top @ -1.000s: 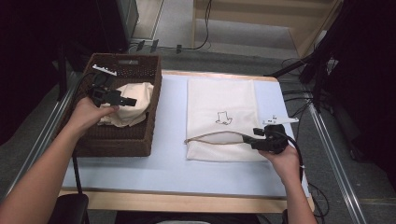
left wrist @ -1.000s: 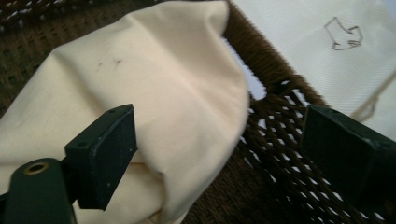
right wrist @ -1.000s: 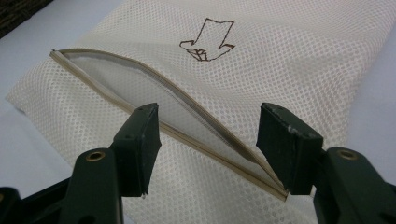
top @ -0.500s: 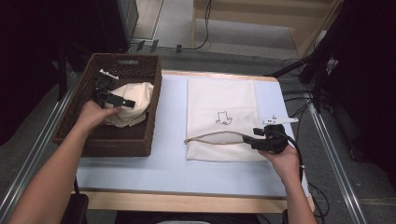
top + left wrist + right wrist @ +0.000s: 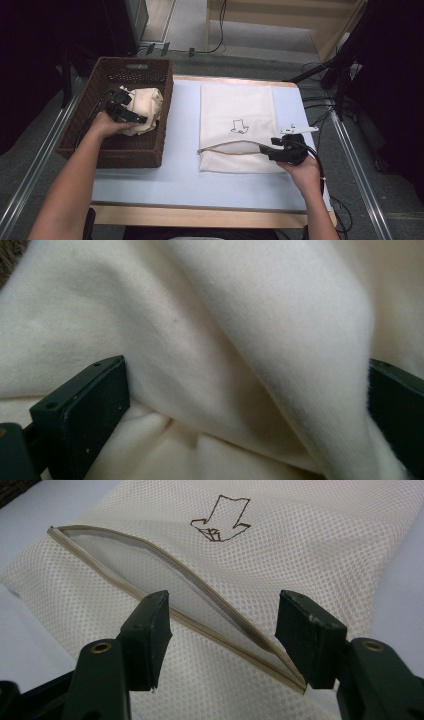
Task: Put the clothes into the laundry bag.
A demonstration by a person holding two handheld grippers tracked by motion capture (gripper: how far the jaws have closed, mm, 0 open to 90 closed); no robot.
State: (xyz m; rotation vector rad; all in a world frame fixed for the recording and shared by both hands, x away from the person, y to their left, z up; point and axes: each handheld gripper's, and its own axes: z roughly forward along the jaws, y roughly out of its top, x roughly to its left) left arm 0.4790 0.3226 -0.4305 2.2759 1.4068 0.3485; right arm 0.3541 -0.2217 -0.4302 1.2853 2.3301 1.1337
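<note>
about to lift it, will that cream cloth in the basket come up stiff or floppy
Probably floppy: the cream cloth lies in soft rounded folds in the basket and bulges between the open jaws of the left gripper. It looks thick and matte, so likely not slippery, though loose ends may trail.

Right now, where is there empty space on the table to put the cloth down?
The blue mat is bare between the wicker basket and the mesh bag, and along the front edge. It is crowded in the basket, where the left gripper meets the cream cloth, and at the bag's opening by the right gripper.
</note>
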